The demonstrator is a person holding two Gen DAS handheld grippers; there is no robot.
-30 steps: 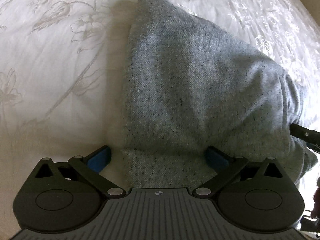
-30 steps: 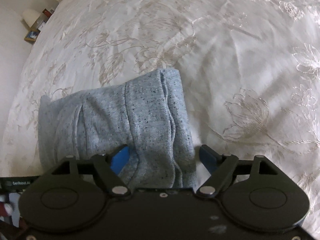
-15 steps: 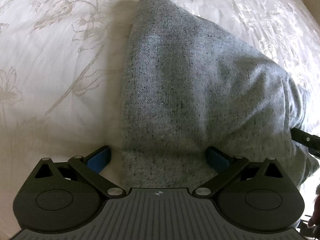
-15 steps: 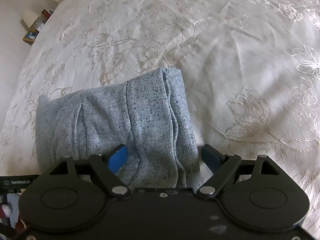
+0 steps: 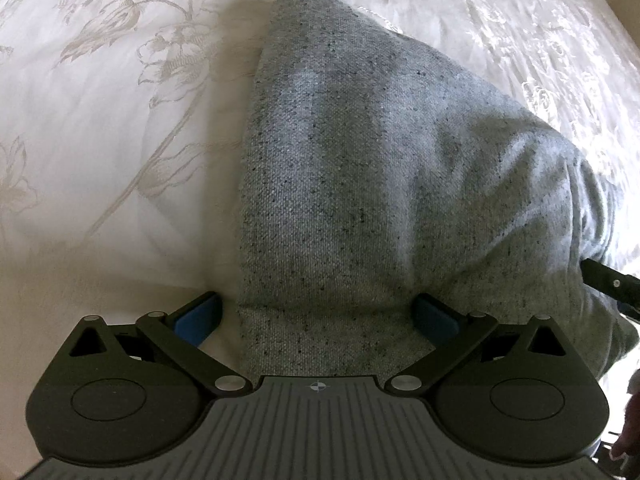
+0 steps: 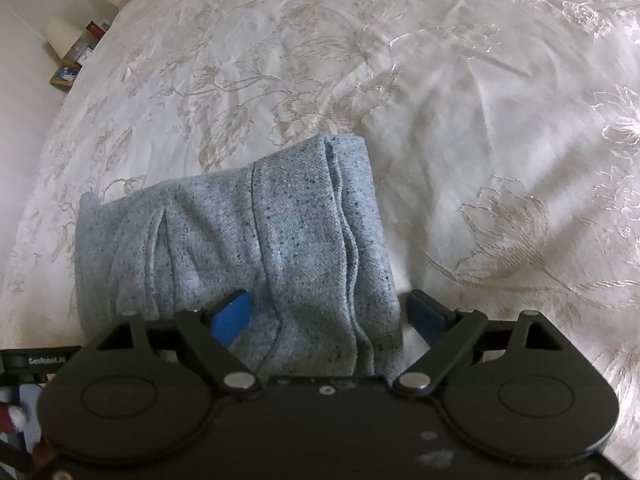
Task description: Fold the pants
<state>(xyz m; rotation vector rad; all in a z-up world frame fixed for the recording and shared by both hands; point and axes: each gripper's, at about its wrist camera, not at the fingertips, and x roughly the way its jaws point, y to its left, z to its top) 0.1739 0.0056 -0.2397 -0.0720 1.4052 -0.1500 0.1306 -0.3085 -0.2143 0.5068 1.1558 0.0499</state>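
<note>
On the floral bedspread [image 6: 460, 92], folded grey sweatpants [image 5: 360, 184] are straddled by spread left gripper [image 5: 318, 316] and right gripper [image 6: 330, 312]; layers could be dragged apart.

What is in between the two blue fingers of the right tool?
The folded grey pants. In the right wrist view their near edge lies between the right tool's wide-open blue fingers, on the white flowered bedspread.
</note>
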